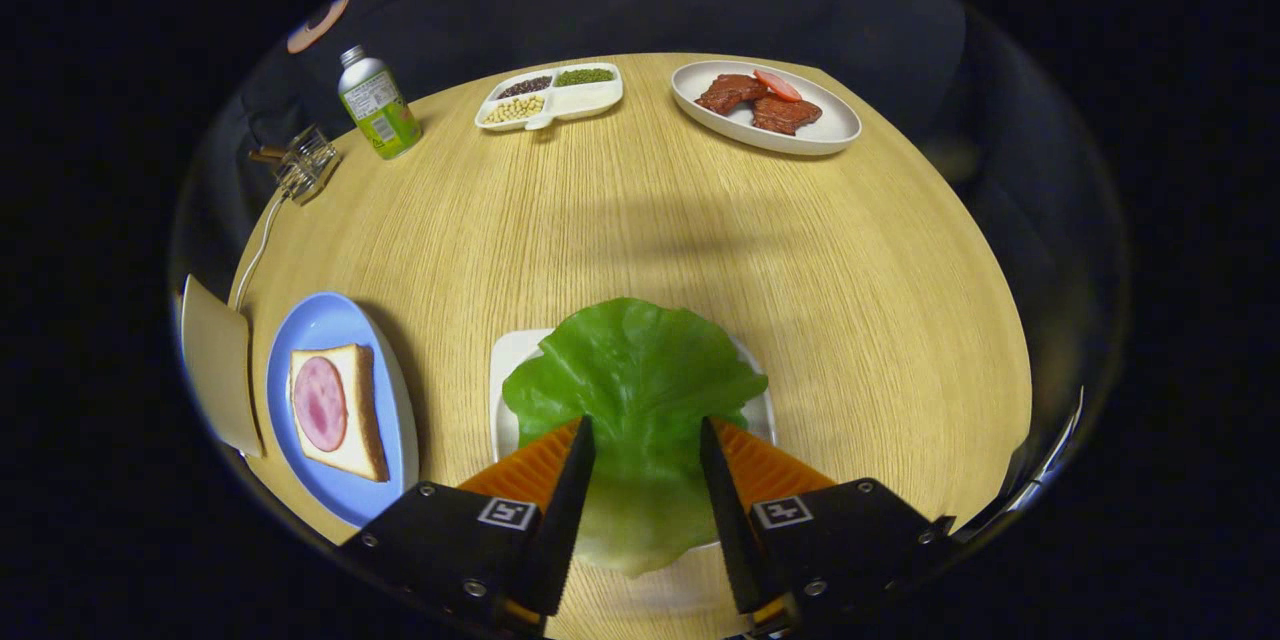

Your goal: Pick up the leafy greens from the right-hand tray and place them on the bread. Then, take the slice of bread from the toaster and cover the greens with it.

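Two gripper fingers reach forward from the nearest part of the scene, and the gripper (647,440) stands spread apart, holding nothing. Between the fingers, and running on just beyond their tips, lies a broad, ruffled, bright green lettuce leaf (632,390). It rests on a small white square tray (506,365) and hangs over the tray's near side. Whether the fingers touch the leaf cannot be told; they appear to straddle its near half.

To the left of the tray, close beside it, sits a pale blue round plate (330,325). On it lies 1 slice of white bread (355,425) topped with a round pink slice of ham (319,403). Past the plate's left side stands a flat beige panel (215,365), possibly the toaster, though this is unclear.

All of this rests on a round light wooden table (640,220). Across its far side stand a green-labelled metal can (377,103), a white divided dish of beans (550,95) and a white oval plate of brown meat pieces (765,105).

Judging by the layout, step 1 is in hand: picking up the greens. Next, the fingers would need to close on the leaf, lift it clear of the tray, then carry it left and lay it on the ham-topped bread.
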A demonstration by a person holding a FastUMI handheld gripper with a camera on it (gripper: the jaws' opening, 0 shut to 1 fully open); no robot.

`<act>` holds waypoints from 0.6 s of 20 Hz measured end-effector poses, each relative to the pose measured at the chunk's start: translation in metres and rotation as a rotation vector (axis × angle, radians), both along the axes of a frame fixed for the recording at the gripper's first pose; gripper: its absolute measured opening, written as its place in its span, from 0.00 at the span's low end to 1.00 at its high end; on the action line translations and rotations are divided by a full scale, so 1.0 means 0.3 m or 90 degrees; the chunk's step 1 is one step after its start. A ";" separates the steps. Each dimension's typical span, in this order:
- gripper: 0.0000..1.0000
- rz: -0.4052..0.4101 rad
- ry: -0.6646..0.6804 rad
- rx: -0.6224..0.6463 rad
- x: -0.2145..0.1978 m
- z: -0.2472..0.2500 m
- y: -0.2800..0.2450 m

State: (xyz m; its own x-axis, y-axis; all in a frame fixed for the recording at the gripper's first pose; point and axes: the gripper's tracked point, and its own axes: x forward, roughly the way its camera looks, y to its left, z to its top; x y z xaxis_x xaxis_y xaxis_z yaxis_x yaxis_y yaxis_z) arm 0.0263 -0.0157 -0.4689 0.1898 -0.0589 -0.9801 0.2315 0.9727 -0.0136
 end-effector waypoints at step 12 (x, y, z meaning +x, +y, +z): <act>0.04 -0.028 -0.028 0.091 0.013 0.046 0.028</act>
State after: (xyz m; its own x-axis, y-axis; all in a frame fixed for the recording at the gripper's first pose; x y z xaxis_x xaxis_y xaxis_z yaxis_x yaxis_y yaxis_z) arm 0.0301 -0.0074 -0.4552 0.2329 0.0710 -0.9699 0.2711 0.9530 0.1349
